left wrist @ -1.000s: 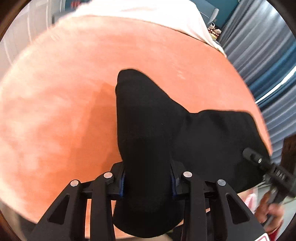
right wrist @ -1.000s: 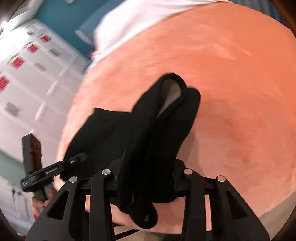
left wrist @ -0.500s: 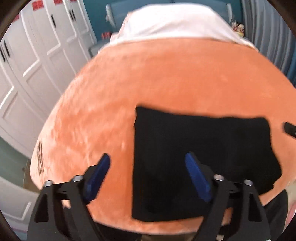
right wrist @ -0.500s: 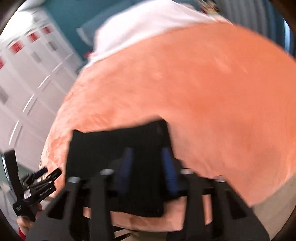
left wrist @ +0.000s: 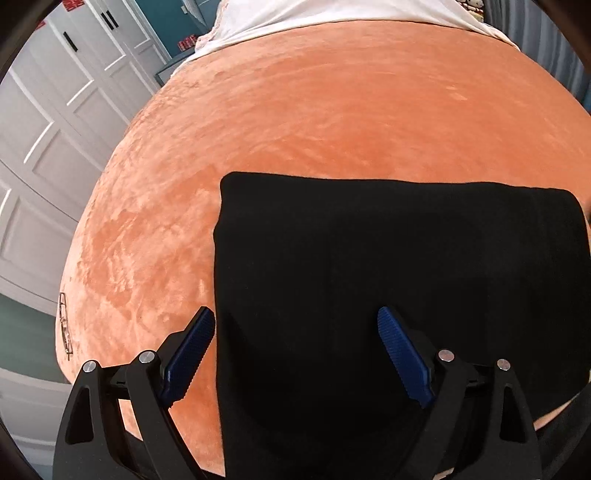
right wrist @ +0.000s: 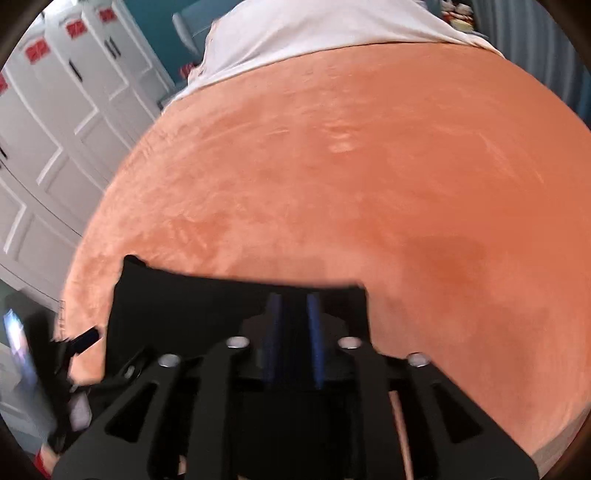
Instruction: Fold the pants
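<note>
Left wrist view: the black pants (left wrist: pixel 388 295) lie flat as a folded rectangle on the orange blanket (left wrist: pixel 314 129), at the near edge of the bed and running off toward the right. The left gripper (left wrist: pixel 295 350) hovers over the pants' near left part with its jaws wide apart and nothing between them. The left blue pad (left wrist: pixel 188 354) sits just over the pants' left edge, above blanket; the right blue pad (left wrist: pixel 402 358) sits over the black cloth. Whether either pad touches the fabric cannot be told. Far across the bed a white sheet (left wrist: pixel 332 14) covers the head end. On the left stand white cabinet doors (left wrist: pixel 55 110) with black handles.

Right wrist view, somewhat blurred: the pants (right wrist: pixel 207 299) show as a dark slab at the near edge of the blanket (right wrist: pixel 332 166), left of centre. The right gripper (right wrist: pixel 293 325) has its jaws drawn close, the blue pads (right wrist: pixel 314 332) nearly parallel with a narrow dark strip between them. They appear clamped on the pants' right end, though black on black makes the cloth in the gap hard to separate. At the near left, the left gripper (right wrist: pixel 81 339) pokes in, blurred. White sheet (right wrist: pixel 314 29) at the far end, cabinet doors (right wrist: pixel 55 110) with red labels on the left.
</note>
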A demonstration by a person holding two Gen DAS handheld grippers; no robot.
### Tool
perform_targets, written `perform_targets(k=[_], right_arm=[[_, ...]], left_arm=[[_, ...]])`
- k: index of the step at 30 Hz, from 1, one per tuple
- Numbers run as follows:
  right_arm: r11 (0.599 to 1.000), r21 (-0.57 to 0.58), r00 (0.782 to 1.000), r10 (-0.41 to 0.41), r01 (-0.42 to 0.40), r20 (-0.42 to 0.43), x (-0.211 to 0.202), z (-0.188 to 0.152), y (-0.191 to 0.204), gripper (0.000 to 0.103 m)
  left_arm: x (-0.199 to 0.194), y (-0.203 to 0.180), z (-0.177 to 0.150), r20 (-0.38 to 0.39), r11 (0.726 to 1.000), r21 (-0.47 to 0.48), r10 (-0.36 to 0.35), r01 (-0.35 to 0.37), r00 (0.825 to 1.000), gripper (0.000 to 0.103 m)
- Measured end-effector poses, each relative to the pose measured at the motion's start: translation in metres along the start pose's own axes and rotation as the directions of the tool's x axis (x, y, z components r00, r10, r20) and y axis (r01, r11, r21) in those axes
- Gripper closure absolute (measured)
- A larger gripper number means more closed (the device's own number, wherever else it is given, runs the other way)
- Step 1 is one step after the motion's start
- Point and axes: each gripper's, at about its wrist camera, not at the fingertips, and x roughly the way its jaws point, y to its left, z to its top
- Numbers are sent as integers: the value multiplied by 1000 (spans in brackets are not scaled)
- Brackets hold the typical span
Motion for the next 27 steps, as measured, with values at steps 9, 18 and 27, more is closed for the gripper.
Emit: perform_targets(k=[9,18,27], right_arm=[[998,4,996,-64,64,-60,4,-36,-36,73],[991,-84,982,87,-102,-165,23,-22,-17,73],[996,-78,988,-56,45,-141,36,-23,-39,103]], left_arm=[[-11,-3,-9,-28,1000,-16,-12,12,1000,15],[-15,-14,-15,-34,1000,12,14,-14,999,15],[-14,-23,-11,-31,999,32,15,-14,999,15]])
